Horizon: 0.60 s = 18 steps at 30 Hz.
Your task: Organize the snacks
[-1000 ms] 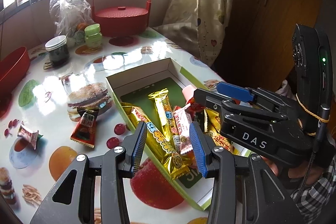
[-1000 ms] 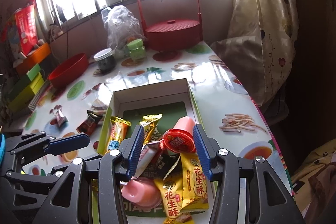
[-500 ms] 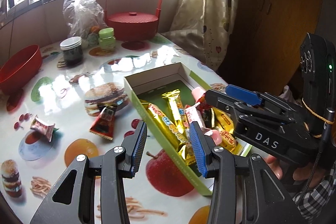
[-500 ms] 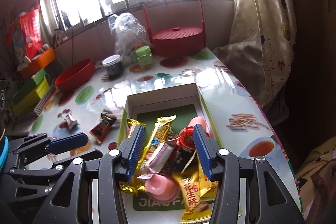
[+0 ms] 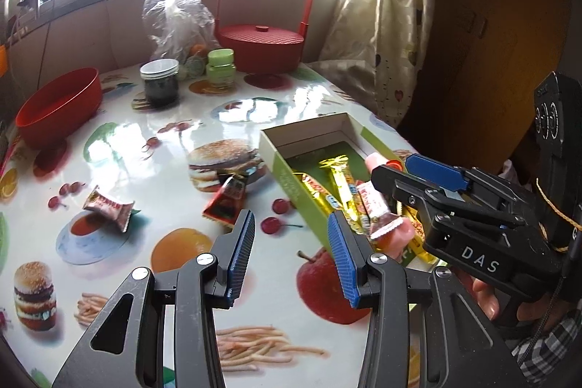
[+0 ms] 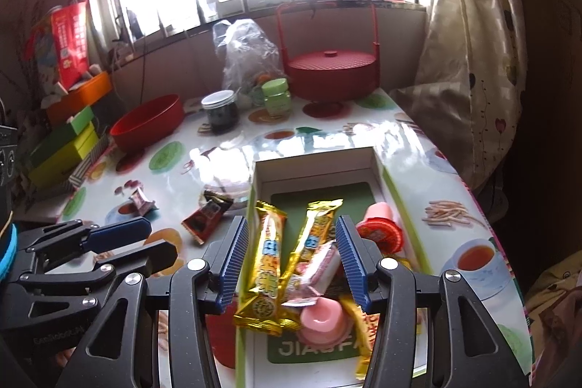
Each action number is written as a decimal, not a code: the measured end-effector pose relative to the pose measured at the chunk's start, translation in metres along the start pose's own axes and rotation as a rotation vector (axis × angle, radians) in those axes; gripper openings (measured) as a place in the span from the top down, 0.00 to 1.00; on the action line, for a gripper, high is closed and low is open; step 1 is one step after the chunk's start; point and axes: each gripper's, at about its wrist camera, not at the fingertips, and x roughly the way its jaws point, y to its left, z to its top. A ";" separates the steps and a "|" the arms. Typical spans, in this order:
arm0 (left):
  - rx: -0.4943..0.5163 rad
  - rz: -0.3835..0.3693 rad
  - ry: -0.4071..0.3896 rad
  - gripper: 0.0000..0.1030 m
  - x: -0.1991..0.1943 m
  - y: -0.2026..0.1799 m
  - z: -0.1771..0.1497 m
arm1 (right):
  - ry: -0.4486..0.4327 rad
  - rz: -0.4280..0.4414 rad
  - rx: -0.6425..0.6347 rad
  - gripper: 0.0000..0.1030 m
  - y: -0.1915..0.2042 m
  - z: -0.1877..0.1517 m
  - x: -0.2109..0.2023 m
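Note:
An open green cardboard box (image 5: pixel 287 171) (image 6: pixel 394 191) lies on the fruit-print tablecloth. It holds gold-wrapped bars (image 6: pixel 267 260), a pink jelly cup (image 6: pixel 323 319) and a red-lidded jelly (image 6: pixel 378 233). My right gripper (image 6: pixel 291 257) (image 5: pixel 396 175) hovers open over the box's near end, its blue pads apart from the snacks below. My left gripper (image 5: pixel 291 250) (image 6: pixel 152 240) stands open and empty over the bare cloth left of the box. Two loose snacks lie on the table: a red-and-black packet (image 5: pixel 225 202) (image 6: pixel 205 219) and a pink-and-white candy (image 5: pixel 109 208) (image 6: pixel 140 200).
At the back stand a red bowl (image 5: pixel 60 104), a dark jar (image 5: pixel 160 82), a green jar (image 5: pixel 220 66), a clear plastic bag (image 5: pixel 174 20) and a red lidded basket (image 5: pixel 260 40). A curtain (image 5: pixel 382 24) hangs at the right; stacked green boxes (image 6: pixel 65 148) sit far left.
My left gripper has swung left, off the box and over the cloth. My right gripper has drawn back a little from the box's snacks. Both stay open and empty.

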 end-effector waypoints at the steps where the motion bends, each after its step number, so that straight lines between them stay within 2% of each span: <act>1: -0.006 0.003 -0.001 0.58 -0.001 0.003 -0.001 | 0.001 0.002 -0.004 0.52 0.003 0.000 0.001; 18: -0.115 0.075 0.001 0.58 -0.004 0.057 -0.007 | 0.043 0.053 -0.064 0.52 0.048 0.008 0.031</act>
